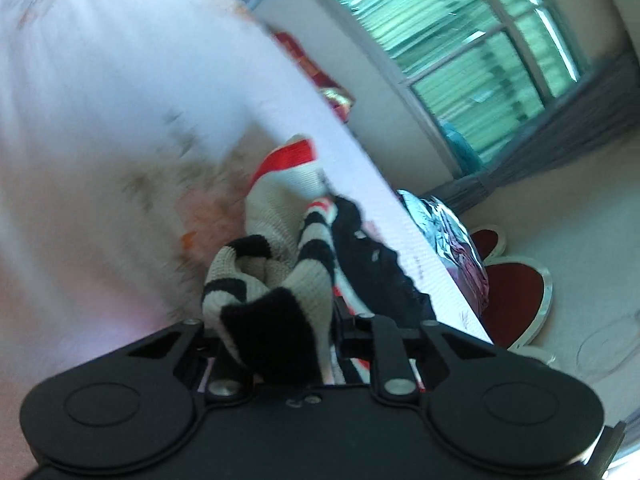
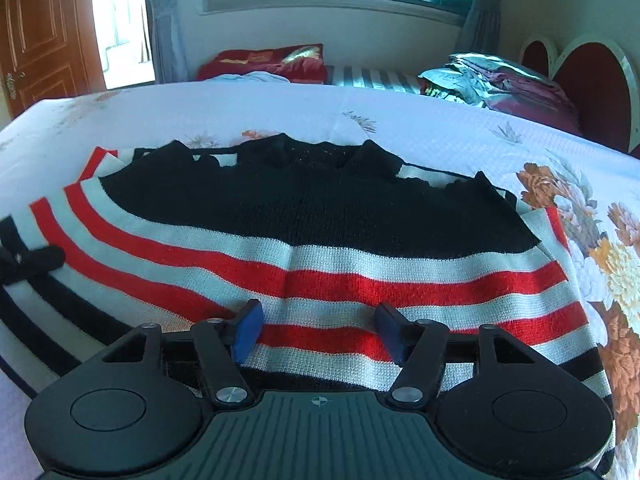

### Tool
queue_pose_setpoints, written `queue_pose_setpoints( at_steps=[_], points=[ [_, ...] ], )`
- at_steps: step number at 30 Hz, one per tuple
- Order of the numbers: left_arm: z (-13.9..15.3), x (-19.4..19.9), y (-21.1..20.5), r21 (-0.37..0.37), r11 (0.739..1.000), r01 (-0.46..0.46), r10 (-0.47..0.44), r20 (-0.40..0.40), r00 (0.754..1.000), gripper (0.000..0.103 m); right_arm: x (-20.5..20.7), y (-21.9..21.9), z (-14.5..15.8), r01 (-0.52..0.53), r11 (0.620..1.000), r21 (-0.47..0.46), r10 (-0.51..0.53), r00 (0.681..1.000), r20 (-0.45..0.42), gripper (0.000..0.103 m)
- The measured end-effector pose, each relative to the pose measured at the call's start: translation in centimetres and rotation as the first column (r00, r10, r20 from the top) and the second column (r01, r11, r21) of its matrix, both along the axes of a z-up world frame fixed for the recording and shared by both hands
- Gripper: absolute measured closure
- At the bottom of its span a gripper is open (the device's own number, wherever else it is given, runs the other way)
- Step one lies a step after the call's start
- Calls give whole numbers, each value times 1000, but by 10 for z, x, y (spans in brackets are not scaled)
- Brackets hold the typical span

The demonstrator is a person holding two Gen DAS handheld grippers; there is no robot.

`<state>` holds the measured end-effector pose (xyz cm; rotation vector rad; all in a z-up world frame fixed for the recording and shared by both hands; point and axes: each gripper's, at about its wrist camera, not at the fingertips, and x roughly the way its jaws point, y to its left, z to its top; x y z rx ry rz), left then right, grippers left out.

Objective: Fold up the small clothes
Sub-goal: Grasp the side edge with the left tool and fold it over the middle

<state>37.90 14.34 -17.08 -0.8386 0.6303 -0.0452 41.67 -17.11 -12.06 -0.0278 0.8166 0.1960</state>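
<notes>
The bed (image 2: 280, 108) carries everything, and the sweater (image 2: 320, 216) lies flat across it, directly ahead of and under the right claw (image 2: 316, 332). Its long axis runs side to side as that claw sees it: the stripes cross from left to right, with the black upper part and neckline on the far side and the hem nearest the claw. The right claw is wide, its blue pads (image 2: 248, 330) standing apart over a red stripe with nothing pinched between them.

Off to that claw's left, the sleeve (image 1: 276, 300) is bunched and lifted. The left claw (image 1: 280, 344) has drawn narrow on its black cuff, and knit fills the gap; the fingertips themselves are buried in the cloth. From this claw the sweater's body lies ahead and to its right.

So the left hand is the one holding cloth, and I judge the coming move to be its own: carrying the sleeve across onto the body.
</notes>
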Motion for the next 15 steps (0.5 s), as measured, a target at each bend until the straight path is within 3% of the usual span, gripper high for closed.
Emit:
queue_pose_setpoints(
  at_steps=[4,8,12,15],
  points=[
    [36,2,-28,119,992,43,-52,73,996,86,1,-16,6,-21,996,86,21,1000,-4,41],
    [75,9,-75,235,963,130,-166,140,976,86,-1,-50,19,22,982,187,-24,1000,5,40],
    [99,20,-139,338,907,251,-322,173,931,86,-7,-100,32,81,970,228,-88,996,19,40],
    [98,25,-194,403,840,363,-455,159,876,86,-14,-141,38,148,963,227,-158,987,26,40]
  ],
)
